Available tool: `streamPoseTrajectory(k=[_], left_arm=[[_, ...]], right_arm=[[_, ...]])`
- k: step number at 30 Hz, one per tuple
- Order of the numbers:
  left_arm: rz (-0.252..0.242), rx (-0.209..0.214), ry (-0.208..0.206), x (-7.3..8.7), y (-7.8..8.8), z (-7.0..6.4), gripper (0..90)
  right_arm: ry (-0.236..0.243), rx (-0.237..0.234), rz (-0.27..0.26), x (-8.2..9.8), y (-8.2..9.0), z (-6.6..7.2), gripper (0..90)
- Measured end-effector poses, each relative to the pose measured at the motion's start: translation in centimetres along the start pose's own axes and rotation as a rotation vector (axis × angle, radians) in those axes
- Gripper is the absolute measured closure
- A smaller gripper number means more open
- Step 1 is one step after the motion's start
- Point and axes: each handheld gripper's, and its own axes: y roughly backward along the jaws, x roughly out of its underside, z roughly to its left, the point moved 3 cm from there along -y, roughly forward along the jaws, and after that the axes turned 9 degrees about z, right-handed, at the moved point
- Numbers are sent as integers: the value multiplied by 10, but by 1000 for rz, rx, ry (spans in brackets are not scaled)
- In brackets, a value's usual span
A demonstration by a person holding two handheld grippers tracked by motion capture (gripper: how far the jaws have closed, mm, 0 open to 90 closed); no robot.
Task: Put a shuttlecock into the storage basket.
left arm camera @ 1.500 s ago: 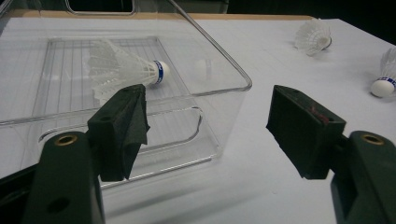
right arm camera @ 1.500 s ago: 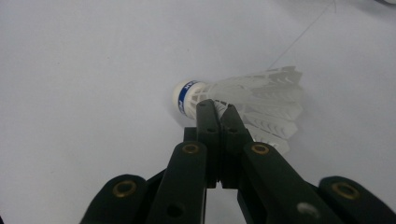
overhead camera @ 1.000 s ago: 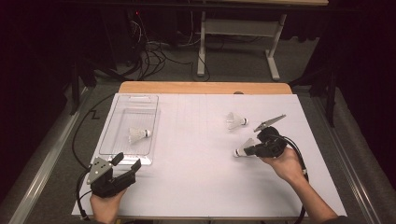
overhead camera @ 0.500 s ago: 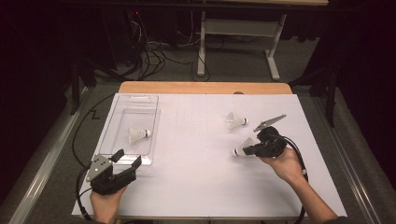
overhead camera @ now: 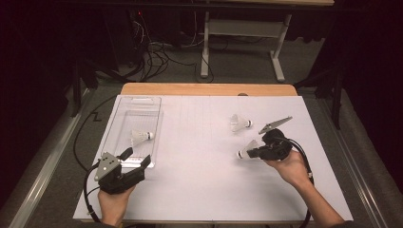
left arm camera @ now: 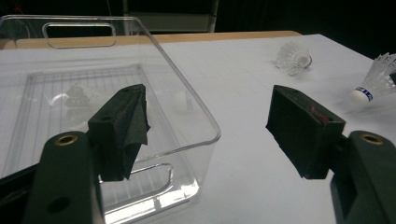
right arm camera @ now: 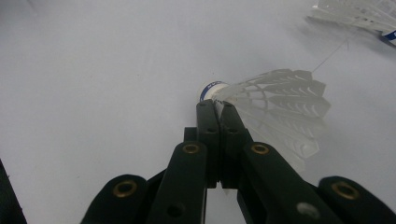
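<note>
Right claw [right arm camera: 217, 109] pinches shuttlecock [right arm camera: 275, 105] feathers; left claw [left arm camera: 208, 123] spread beside bin [left arm camera: 187, 93]

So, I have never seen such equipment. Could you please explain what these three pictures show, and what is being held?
A person sits at a white table and holds a hand tool with two black jaws in each hand. The high view looks down from above; the other two come from cameras riding on each tool. The left gripper stands open beside a clear plastic bin, which holds one white shuttlecock. The right gripper is shut on a second shuttlecock, pinching its feather skirt near the cork. A third shuttlecock lies loose on the table.
</note>
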Motion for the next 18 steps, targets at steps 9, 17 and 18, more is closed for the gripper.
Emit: streamPoseTrajectory(k=[9,17,18], left_arm=[[-6,37,-29,-12,-9,-14,296],[17,70,-65,-23,-21,-28,300],[20,72,-68,-24,-22,-29,300]], right_arm=[[7,-6,-3,0,1,1,900],[14,-13,-7,-2,1,4,900],[19,-15,-9,-3,2,4,900]])
